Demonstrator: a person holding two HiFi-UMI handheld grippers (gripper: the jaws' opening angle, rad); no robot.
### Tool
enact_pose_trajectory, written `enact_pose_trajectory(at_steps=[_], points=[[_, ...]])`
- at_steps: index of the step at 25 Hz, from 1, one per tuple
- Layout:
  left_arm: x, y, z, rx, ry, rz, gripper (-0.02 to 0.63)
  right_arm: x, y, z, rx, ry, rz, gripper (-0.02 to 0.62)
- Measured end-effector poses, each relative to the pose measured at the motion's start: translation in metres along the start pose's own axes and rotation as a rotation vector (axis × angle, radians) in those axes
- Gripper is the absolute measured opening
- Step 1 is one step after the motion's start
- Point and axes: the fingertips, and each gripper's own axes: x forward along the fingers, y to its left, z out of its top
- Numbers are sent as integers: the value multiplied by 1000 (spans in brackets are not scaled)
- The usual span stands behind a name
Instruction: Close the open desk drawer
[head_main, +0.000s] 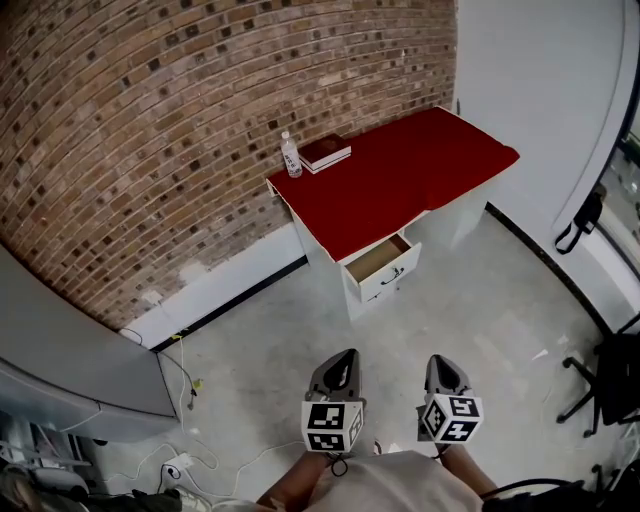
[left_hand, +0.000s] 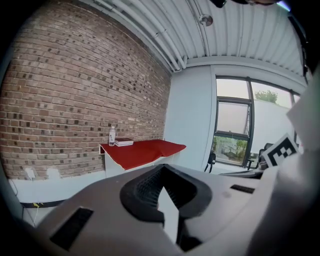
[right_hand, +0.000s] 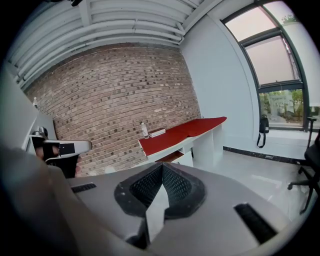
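Note:
A white desk with a red top (head_main: 400, 175) stands against the brick wall. Its upper drawer (head_main: 382, 262) is pulled out, showing a wooden inside and a dark handle. Both grippers hover low in the head view, well short of the desk over the concrete floor. My left gripper (head_main: 343, 358) and right gripper (head_main: 440, 362) point toward the drawer, jaws together and empty. In the left gripper view the shut left gripper (left_hand: 161, 172) faces the desk (left_hand: 142, 151). The right gripper view shows the right gripper (right_hand: 162, 170) shut, with the open drawer (right_hand: 176, 156) beyond.
A clear bottle (head_main: 291, 156) and stacked books (head_main: 325, 153) sit on the desk's back left corner. A black office chair (head_main: 610, 385) stands at right. Cables and a power strip (head_main: 185, 455) lie on the floor at left, beside a grey counter (head_main: 60, 340).

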Motion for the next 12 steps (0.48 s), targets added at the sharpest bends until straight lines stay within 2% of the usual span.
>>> enact_pose_trajectory(at_steps=[6, 12], points=[[34, 13, 4, -3, 3, -10, -2, 27, -13, 4, 10, 0, -18, -2], [82, 31, 17, -19, -14, -19, -2, 72, -19, 30, -9, -21, -22, -2]])
